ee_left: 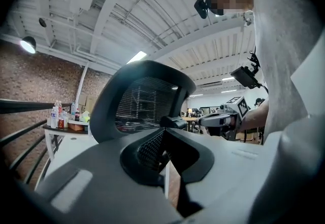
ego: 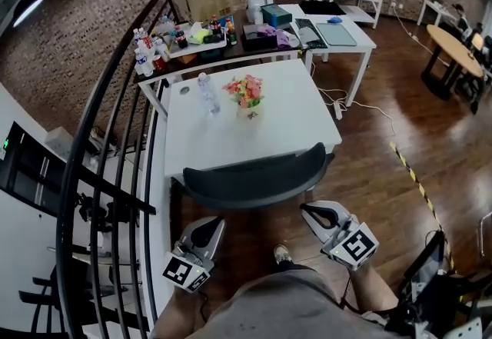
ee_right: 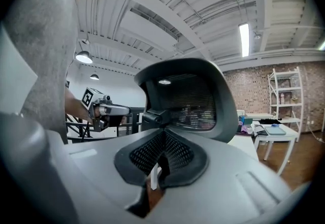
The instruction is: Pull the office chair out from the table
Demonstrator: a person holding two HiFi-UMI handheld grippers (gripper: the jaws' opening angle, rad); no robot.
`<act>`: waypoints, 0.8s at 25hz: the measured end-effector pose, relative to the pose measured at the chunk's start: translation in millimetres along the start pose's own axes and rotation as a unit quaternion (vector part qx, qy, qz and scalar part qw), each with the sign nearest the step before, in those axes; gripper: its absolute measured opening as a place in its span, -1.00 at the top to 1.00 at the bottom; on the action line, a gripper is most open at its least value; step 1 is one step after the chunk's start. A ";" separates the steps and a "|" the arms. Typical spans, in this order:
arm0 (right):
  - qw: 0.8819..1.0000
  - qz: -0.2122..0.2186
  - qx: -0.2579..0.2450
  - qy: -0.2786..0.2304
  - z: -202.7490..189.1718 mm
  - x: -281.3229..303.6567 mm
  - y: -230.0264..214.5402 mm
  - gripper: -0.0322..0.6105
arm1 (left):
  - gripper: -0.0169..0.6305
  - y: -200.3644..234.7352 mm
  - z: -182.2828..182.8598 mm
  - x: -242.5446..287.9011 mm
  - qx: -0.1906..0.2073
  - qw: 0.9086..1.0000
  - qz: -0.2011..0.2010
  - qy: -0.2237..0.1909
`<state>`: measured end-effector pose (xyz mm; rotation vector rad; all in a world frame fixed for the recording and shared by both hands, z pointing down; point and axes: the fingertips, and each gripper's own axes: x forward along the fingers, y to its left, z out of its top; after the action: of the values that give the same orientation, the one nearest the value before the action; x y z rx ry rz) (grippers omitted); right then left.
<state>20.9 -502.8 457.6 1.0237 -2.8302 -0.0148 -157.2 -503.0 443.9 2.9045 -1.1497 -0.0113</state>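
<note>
Far left: black stair railing (ego: 115, 145) runs alongside the white table (ego: 284, 126).

Left gripper (ego: 207, 230): low in the head view, pointing roughly level at the chair back. Jaws are closed together with nothing between them. Its own view shows only the meshed pads meeting, and the mesh backrest fills the space ahead. Its tips sit just short of the backrest's left part. They look apart from it, not touching.

Centre: the office chair (ego: 254, 180) is tucked in at the near edge of the table. Its dark curved backrest overlaps that edge in the head view, and the seat is hidden beneath. On the tabletop are a water bottle (ego: 207, 93) and a small pot of flowers (ego: 246, 91), both well clear of the chair.

Right gripper (ego: 315, 213): mirrors the left one and is aimed at the right part of the backrest. Jaws are also closed and empty, with a sliver of floor visible through the slit. It is near the backrest, and I read no contact.

Lower centre: the person's shoe (ego: 282, 254) is on the wooden floor behind the chair.

Progress, as a judgement: the pull is not yet started. The chair stands at the table and neither claw has a hold on it. Still to do: get a purchase on the backrest, which means parting the jaws over its rim or hooking behind it, then draw the chair back toward the person until it is clear of the table.
</note>
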 end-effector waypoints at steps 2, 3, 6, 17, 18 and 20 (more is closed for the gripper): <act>1.000 -0.011 -0.001 0.001 1.2 -1.5 -18.6 0.89 | 0.94 16.2 2.4 0.9 0.005 1.000 0.017 0.002; 1.000 -0.018 -0.004 0.000 2.1 -3.3 -28.5 0.89 | 0.94 24.4 3.8 0.6 0.008 1.000 0.027 0.004; 0.999 -0.038 -0.019 0.004 3.1 -9.8 -58.7 0.89 | 0.94 51.0 10.2 -2.6 0.019 0.998 0.057 0.007; 0.996 -0.073 -0.040 0.008 10.2 -16.8 -133.5 0.89 | 0.94 110.6 31.6 -0.8 0.039 0.992 0.116 0.000; 0.997 -0.072 -0.041 0.006 12.1 -15.9 -137.0 0.89 | 0.94 113.9 33.0 -0.2 0.038 0.992 0.118 -0.001; 0.997 -0.067 -0.041 0.003 15.5 -14.3 -142.3 0.89 | 0.94 120.6 35.7 -0.3 0.033 0.992 0.120 -0.005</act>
<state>120.5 -603.8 432.9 1.1902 -2.7247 -0.1392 -240.4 -591.2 410.5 2.8025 -1.5202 0.0156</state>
